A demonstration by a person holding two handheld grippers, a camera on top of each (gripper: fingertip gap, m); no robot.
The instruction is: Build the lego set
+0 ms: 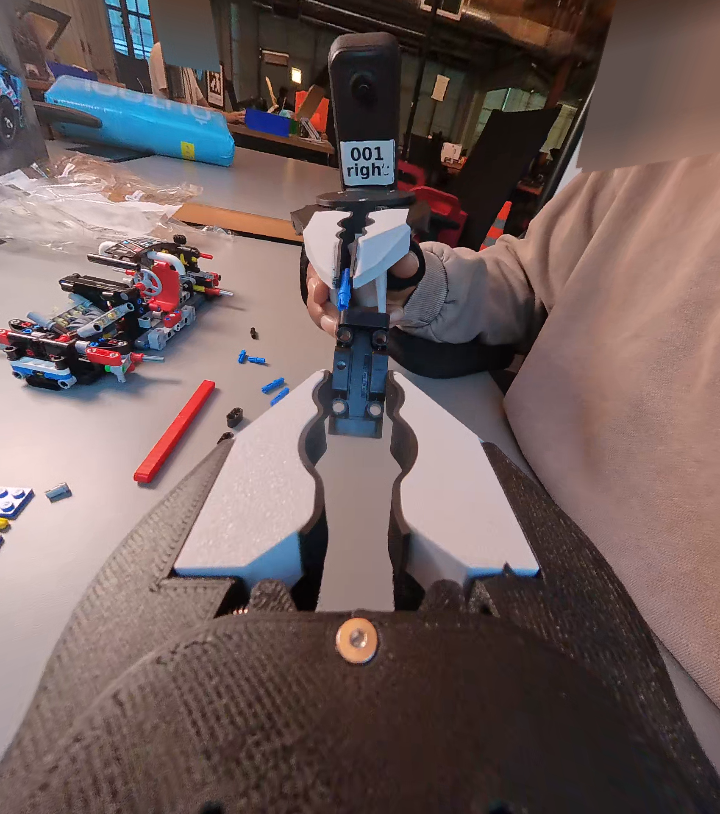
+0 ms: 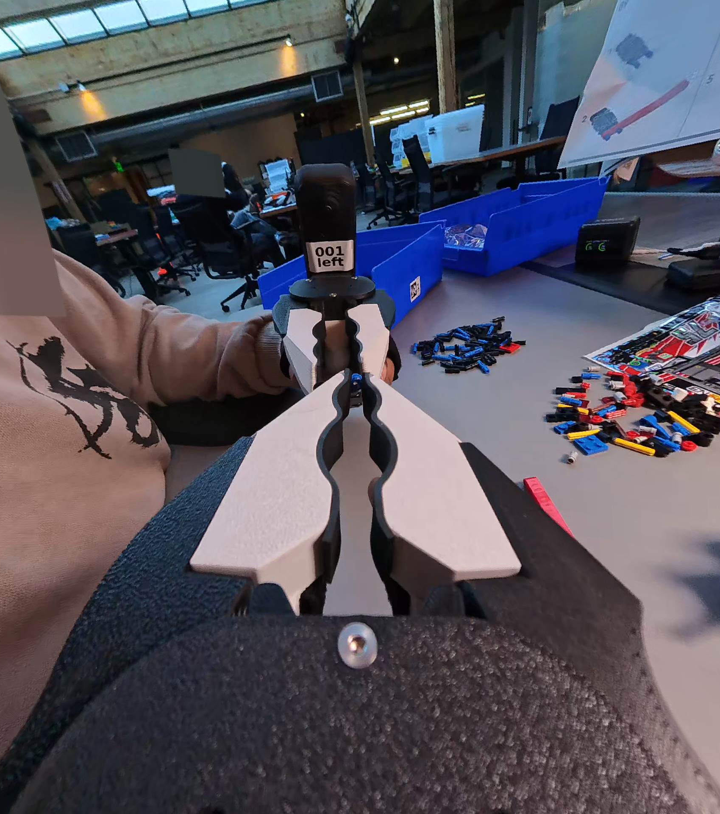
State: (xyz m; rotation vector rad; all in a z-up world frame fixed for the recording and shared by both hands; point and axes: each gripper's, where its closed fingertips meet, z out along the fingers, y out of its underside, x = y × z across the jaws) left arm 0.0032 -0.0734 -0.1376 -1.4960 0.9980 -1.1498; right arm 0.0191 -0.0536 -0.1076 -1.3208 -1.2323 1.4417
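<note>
With the left gripper clamped on a black rectangular Lego frame piece above the grey table and the right gripper pinching a small blue plastic pin just over its hole, slight misalignment could pop the pin free.

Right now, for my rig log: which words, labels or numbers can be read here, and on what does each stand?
I won't quote writing; it stands on:
White sticker, black camera, left wrist view.
White sticker, black camera, right wrist view.
Blue bag.
Instruction page.
Sticker sheet: too small.
</note>
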